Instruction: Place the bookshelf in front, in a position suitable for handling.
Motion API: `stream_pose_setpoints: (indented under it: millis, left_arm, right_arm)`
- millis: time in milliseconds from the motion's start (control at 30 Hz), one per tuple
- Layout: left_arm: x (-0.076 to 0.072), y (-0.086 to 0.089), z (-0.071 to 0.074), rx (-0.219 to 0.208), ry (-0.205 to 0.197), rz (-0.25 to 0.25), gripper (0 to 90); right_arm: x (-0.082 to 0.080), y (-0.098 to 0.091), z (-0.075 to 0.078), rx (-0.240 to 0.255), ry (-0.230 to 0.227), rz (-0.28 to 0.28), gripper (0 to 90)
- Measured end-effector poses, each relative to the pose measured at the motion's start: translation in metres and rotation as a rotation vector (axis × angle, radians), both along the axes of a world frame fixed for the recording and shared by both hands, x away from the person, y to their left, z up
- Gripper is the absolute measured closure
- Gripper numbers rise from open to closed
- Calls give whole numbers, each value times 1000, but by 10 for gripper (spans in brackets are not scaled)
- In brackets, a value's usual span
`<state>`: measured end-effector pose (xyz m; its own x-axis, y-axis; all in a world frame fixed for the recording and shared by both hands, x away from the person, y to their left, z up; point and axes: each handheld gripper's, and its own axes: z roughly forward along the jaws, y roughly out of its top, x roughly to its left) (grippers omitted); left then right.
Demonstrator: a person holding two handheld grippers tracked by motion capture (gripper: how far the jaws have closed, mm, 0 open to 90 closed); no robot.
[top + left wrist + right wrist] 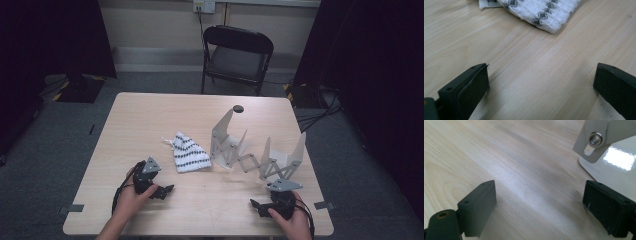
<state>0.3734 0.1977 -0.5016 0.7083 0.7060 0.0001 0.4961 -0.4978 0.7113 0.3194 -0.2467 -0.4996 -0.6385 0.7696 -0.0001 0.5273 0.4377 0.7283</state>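
Observation:
A white knitted cloth (190, 154) with rows of dark marks lies crumpled left of the table's middle; its edge (541, 12) lies ahead of the left jaws. A grey metal folding rack (255, 150) with upright plates stands stretched out to its right. My left gripper (167, 190) rests low on the table just near the cloth's front, open, with bare wood between its jaws (541, 77). My right gripper (256, 205) sits near the front right edge, below the rack, also open (540, 200). A riveted bracket (596, 140) and the glossy base plate (621, 162) of the rack lie close ahead on its right.
The light wooden table (150, 115) has a small dark round hole (238, 108) near its far edge. A black folding chair (237, 55) stands beyond the table. Dark curtains hang at both sides, and cables lie on the floor at the right.

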Motion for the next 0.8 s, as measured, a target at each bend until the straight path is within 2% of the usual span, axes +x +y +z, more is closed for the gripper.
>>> stream_pose_setpoints:
  millis: [67, 367, 433, 500, 533, 633, 767, 800]
  left_arm:
    - [0, -1, 0, -9, -1, 6, 1]
    - [-4, -6, 1, -4, -2, 7, 14]
    - [-4, -7, 3, 3, -3, -22, 72]
    - [-4, -10, 8, 1, -7, -40, 179]
    - [-4, -13, 10, -25, -3, -39, 179]
    - [1, -19, 18, -50, -8, -58, 182]
    - [7, -25, 24, -81, -3, -51, 235]
    - [14, -34, 25, -106, 6, -54, 268]
  right_arm:
    - [0, 0, 0, 0, 0, 0, 110]
    - [0, 0, 0, 1, 1, 0, 111]
    - [0, 0, 0, 2, 1, 0, 111]
    - [0, 0, 0, 2, 1, 0, 111]
    - [0, 0, 0, 2, 1, 0, 111]
    - [0, 0, 0, 2, 1, 1, 111]
    - [0, 0, 0, 2, 1, 1, 111]
    - [0, 0, 0, 2, 1, 1, 111]
